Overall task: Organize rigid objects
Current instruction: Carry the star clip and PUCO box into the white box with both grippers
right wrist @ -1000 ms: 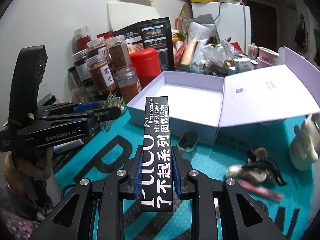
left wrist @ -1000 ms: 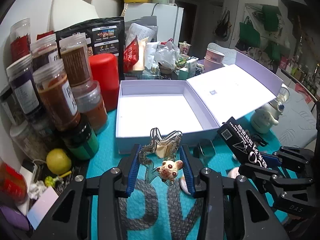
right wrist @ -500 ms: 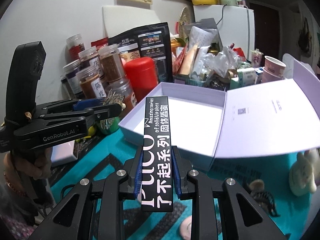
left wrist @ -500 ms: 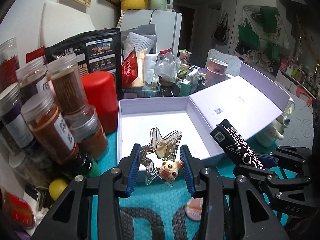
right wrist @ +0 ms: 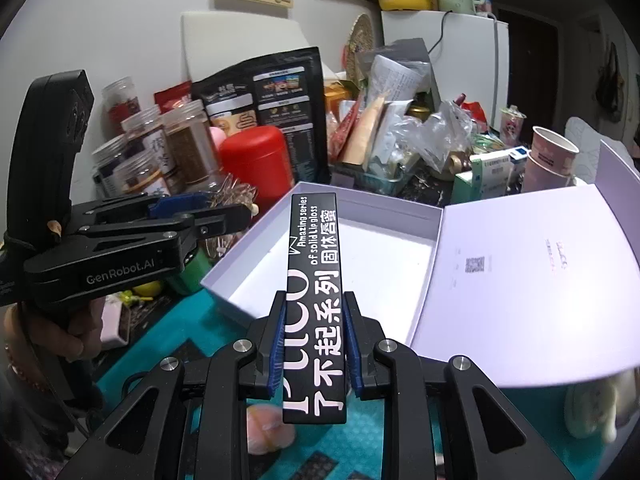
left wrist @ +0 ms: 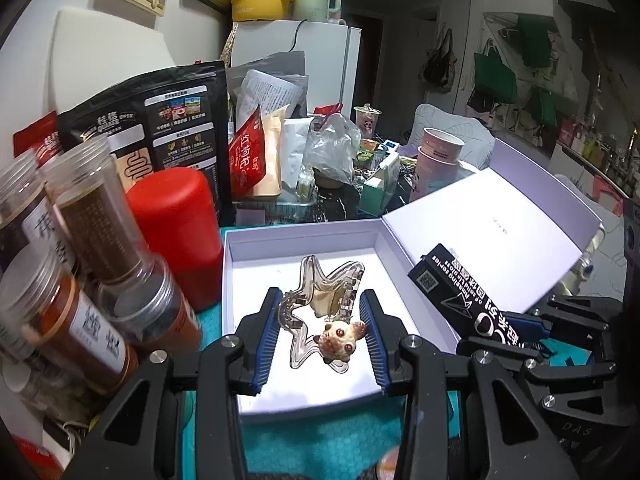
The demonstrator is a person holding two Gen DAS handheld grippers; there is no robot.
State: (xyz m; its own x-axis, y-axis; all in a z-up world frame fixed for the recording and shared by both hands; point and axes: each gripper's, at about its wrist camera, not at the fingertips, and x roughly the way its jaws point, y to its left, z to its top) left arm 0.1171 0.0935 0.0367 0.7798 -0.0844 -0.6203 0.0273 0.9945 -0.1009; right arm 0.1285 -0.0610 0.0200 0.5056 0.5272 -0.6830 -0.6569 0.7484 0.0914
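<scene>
**Two items held over the open white box**

Your left gripper (left wrist: 322, 334): jaws clenched on a clear star-shaped hair claw (left wrist: 318, 312) bearing a small cream bear-head charm with red eyes. It hangs above the near part of the white box (left wrist: 256, 240), whose inside is bare.

Your right gripper (right wrist: 314, 340): jaws clenched on a long black lip-gloss carton (right wrist: 316, 288) with white lettering, its far end reaching over the box's near wall. The hinged lid (right wrist: 540, 280) lies open to the right of the box.

Left of the box: a red canister (left wrist: 176, 232) and spice jars (left wrist: 92, 280). Beneath the box: teal tabletop mat (left wrist: 320, 444).
</scene>
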